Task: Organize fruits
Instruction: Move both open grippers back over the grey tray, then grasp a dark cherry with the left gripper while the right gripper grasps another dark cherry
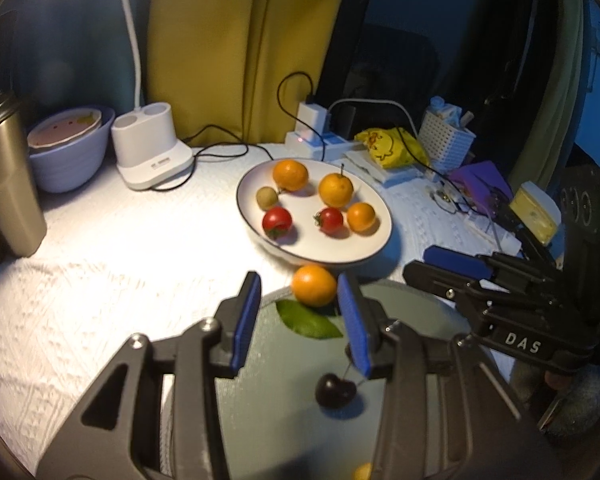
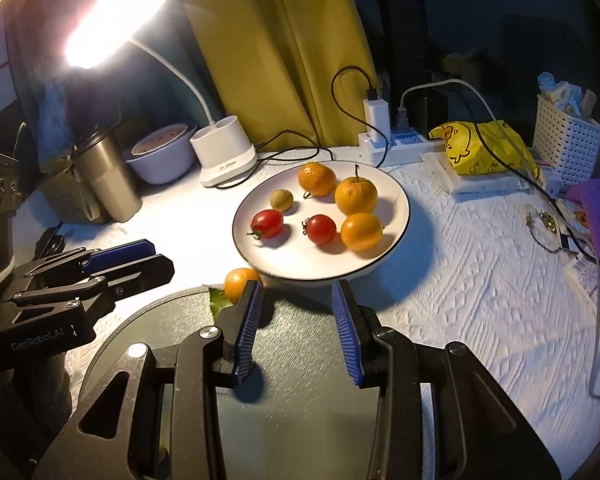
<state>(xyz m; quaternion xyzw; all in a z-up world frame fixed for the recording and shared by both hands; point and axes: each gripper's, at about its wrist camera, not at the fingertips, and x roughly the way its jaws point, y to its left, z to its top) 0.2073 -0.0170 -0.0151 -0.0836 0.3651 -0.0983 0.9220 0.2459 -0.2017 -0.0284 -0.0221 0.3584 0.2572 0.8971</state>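
A white plate (image 1: 342, 258) (image 2: 396, 196) holds three oranges, two cherry tomatoes (image 1: 277, 221) and a small brown-green fruit (image 1: 267, 197). Nearer me lies a dark grey plate (image 1: 284, 400) (image 2: 300, 400). On its far edge rests an orange (image 1: 314, 285) (image 2: 239, 282) on a green leaf (image 1: 306, 320), and a dark cherry (image 1: 335, 390) lies further in. My left gripper (image 1: 299, 280) (image 2: 162, 258) hovers over the grey plate, open, nothing between its blue pads, with the orange just beyond its tips. My right gripper (image 2: 298, 312) (image 1: 416, 266) hangs beside it, also open and holding nothing.
A white desk lamp base (image 1: 150, 148) and a lilac bowl (image 1: 72, 160) stand at the back left beside a steel tumbler (image 1: 4, 184). A power strip with cables (image 2: 396, 138), a yellow bag (image 2: 484, 148), a white basket (image 2: 566, 136) and small clutter fill the right.
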